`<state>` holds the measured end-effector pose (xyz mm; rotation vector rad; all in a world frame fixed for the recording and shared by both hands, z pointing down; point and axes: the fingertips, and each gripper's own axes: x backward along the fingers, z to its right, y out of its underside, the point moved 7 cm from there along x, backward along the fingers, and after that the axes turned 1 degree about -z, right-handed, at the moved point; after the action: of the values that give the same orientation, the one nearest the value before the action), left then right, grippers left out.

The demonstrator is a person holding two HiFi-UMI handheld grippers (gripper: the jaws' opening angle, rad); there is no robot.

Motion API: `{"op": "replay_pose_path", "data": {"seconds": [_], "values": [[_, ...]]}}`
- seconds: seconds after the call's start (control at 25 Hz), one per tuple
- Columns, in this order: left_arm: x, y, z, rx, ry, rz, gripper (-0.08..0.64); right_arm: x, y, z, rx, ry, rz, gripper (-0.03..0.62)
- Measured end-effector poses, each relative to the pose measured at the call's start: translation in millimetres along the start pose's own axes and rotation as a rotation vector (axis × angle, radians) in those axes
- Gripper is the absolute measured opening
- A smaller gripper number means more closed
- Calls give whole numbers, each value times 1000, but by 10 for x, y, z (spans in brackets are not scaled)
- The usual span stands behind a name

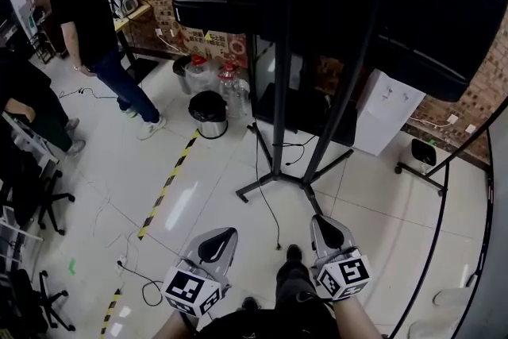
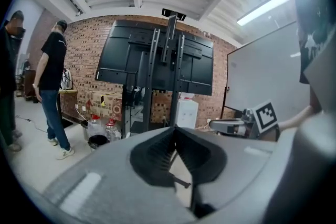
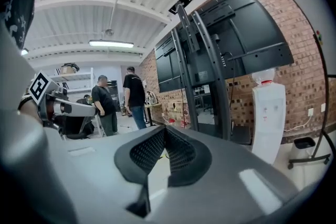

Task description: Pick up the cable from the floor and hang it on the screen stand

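Note:
A thin black cable (image 1: 265, 198) runs down from the black screen stand (image 1: 279, 91) across the white floor and ends at a plug near my feet. Farther left, a second black cable loops (image 1: 149, 294) on the floor. Low in the head view my left gripper (image 1: 225, 233) and right gripper (image 1: 321, 220) are both held above the floor, short of the cable and pointing toward the stand. In the left gripper view the stand (image 2: 169, 73) is ahead and the left gripper (image 2: 175, 128) is shut and empty. The right gripper (image 3: 165, 128) is also shut and empty, with the stand (image 3: 202, 60) ahead.
Two people stand at the far left by office chairs (image 1: 32, 186). A black bin (image 1: 209, 113) and water bottles (image 1: 230, 87) sit left of the stand, a white water dispenser (image 1: 381, 111) to its right. Yellow-black tape (image 1: 167, 186) crosses the floor. Another black frame (image 1: 444, 194) stands at right.

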<state>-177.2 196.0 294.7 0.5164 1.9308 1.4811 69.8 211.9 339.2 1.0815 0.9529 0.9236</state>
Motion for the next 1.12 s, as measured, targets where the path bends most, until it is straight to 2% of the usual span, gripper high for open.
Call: {"op": "replay_pose_path", "data": {"seconds": [0.28, 0.52, 0.84, 1.12], "values": [[-892, -186, -319, 37, -112, -66, 5, -754, -102, 774, 57, -83, -50, 8], [-1442, -342, -533, 34, -189, -82, 6, -1215, 7, 1200, 84, -133, -95, 8], [-1828, 90, -918, 78, -197, -106, 5, -1725, 610, 1186, 74, -160, -191, 8], [-2166, 829, -1509, 93, -180, -126, 6, -2246, 1401, 1139, 117, -176, -242, 8]]}}
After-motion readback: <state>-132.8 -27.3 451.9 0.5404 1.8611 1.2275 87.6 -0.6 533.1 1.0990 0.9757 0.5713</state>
